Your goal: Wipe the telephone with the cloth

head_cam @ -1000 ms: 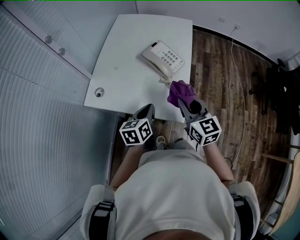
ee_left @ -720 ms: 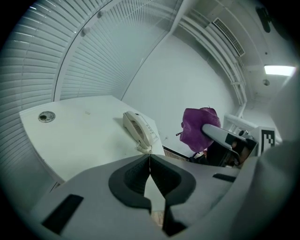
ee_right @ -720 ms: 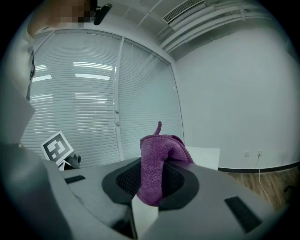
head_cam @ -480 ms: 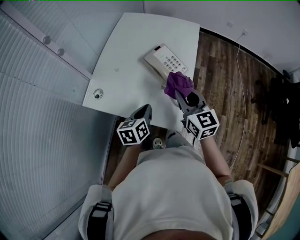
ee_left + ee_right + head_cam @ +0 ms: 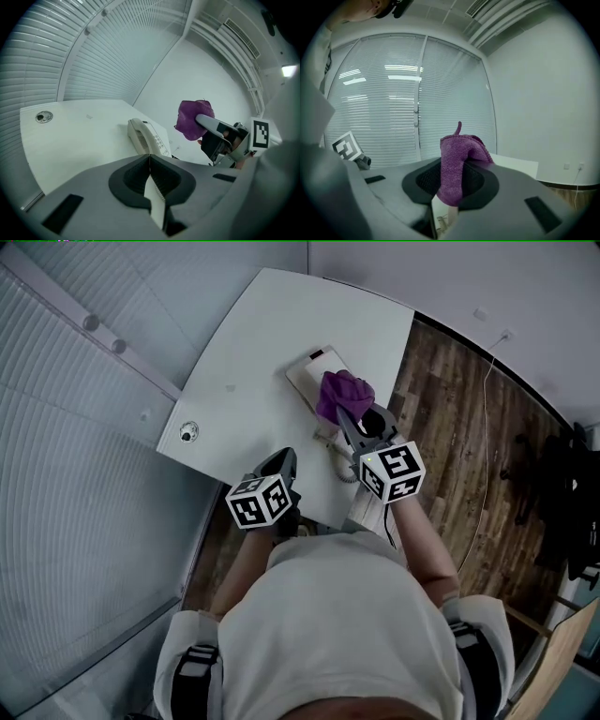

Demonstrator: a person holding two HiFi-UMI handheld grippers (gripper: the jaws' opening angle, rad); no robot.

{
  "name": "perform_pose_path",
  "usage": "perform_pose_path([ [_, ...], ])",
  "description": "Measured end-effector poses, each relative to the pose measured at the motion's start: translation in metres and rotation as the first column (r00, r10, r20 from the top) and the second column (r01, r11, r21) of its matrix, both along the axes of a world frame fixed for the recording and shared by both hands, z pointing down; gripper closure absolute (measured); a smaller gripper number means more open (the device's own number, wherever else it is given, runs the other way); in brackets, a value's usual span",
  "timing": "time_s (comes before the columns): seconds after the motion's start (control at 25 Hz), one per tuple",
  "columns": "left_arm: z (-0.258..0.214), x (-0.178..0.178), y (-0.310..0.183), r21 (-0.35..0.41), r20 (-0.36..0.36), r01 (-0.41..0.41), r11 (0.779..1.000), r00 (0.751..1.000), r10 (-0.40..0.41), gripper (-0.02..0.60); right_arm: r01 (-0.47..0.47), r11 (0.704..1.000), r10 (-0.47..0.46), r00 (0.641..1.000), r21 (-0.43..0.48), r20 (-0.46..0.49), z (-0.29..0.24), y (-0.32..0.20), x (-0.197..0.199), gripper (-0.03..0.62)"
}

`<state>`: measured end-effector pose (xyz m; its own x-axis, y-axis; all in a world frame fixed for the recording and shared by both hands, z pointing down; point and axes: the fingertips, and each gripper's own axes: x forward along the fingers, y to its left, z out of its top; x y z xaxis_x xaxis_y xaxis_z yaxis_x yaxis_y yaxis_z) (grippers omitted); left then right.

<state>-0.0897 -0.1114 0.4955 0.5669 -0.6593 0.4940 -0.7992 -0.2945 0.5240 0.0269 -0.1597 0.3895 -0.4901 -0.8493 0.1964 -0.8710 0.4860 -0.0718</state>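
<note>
A cream telephone lies on the white table near its right edge; the left gripper view shows the telephone with handset and keypad. My right gripper is shut on a purple cloth, which hangs over the phone's near part and covers most of it in the head view. In its own view the cloth is pinched between the jaws. The left gripper hovers at the table's near edge, shut and empty, left of the phone. Whether the cloth touches the phone cannot be told.
A round cable grommet sits in the table's left near corner. Window blinds run along the left. Wooden floor lies to the right, with a white cable trailing over it. A coiled phone cord hangs by the table edge.
The right gripper has carried the purple cloth forward from the table's near edge to over the telephone. The left gripper has stayed by the near edge, shut.
</note>
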Motion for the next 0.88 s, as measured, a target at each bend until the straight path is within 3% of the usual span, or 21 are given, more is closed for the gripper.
perform_pose_path([
  [0.32, 0.008, 0.004, 0.000, -0.043, 0.024, 0.082, 0.996, 0.996, -0.081, 0.560, 0.089, 0.996, -0.089, 0.996, 0.006, -0.009, 0.005, -0.049, -0.008, 0.511],
  [0.88, 0.013, 0.006, -0.002, -0.038, 0.041, 0.202, 0.979, 0.979, -0.200, 0.560, 0.166, 0.986, -0.165, 0.985, 0.011, -0.056, 0.028, -0.121, -0.035, 0.511],
])
